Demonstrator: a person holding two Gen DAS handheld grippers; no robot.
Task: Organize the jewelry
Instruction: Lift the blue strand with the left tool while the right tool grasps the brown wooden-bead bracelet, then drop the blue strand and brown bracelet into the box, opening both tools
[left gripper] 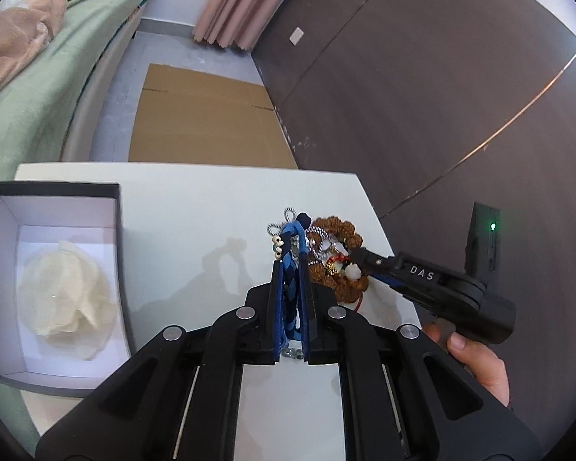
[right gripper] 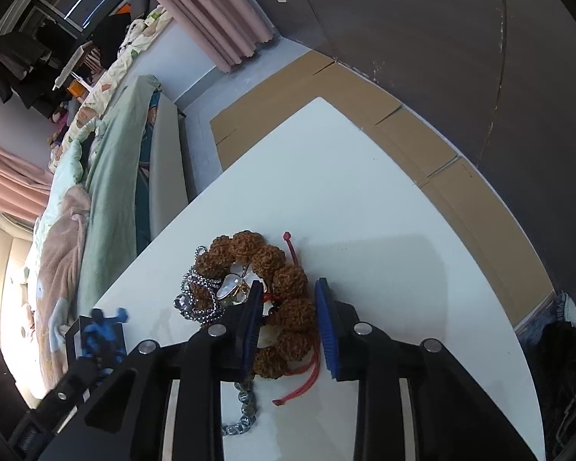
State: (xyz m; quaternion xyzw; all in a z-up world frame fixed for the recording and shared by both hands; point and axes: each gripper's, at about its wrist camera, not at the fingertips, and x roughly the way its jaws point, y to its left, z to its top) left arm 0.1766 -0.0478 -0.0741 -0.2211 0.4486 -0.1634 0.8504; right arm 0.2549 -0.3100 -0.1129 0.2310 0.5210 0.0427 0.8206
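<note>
While straddled by the right gripper [right gripper: 290, 322], brown bead bracelet [right gripper: 288, 288] between open jaws.

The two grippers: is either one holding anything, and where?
The left gripper pinches a blue braided bracelet along its length. The right gripper straddles the brown bead bracelet, unclamped.

Green-sheeted bed [left gripper: 38, 88], pink curtain [left gripper: 242, 0], flattened cardboard [left gripper: 207, 115].

Both fisheye views bent straight lines hard toward dark vignetted corners. Even, cool daylight lit the glossy white tabletop [left gripper: 196, 207], which carried soft grey shadows and faint reflections. In the right wrist view, a blown-out glare washed the lower-left edge, and the blue braided bracelet [right gripper: 100, 330] there was blurred.
</note>
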